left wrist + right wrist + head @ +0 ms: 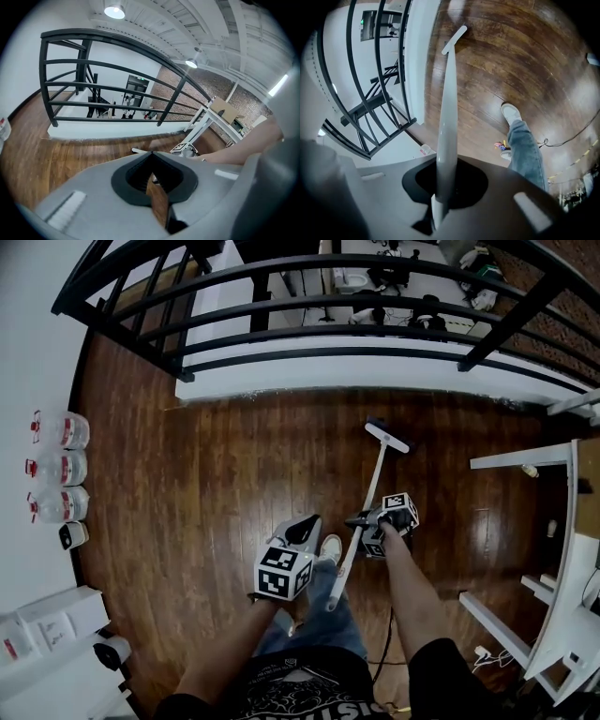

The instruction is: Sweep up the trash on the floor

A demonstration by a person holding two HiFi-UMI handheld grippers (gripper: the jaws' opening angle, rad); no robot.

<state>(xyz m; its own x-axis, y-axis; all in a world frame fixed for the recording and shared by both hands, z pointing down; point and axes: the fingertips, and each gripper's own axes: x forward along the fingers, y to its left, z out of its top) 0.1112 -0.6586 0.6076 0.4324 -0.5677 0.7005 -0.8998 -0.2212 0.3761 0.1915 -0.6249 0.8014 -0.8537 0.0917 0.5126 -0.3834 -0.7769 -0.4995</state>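
My right gripper (364, 521) (440, 197) is shut on the white handle of a broom (373, 486) (448, 108), about halfway along it. The broom slants away from me, and its flat head (386, 435) (454, 39) rests on the wooden floor near the white ledge. Small colourful bits of trash (501, 146) lie beside my shoe (511, 112) in the right gripper view. My left gripper (300, 531) (157, 197) hovers over my left foot, level with the railing. Its jaws stand slightly apart, with only floor showing between them.
A black railing (309, 306) on a white ledge (375, 381) bounds the floor ahead. Several water jugs (58, 465) line the left wall above white boxes (47, 624). White table frames (525, 460) stand at the right. A black cable (386, 643) trails by my right leg.
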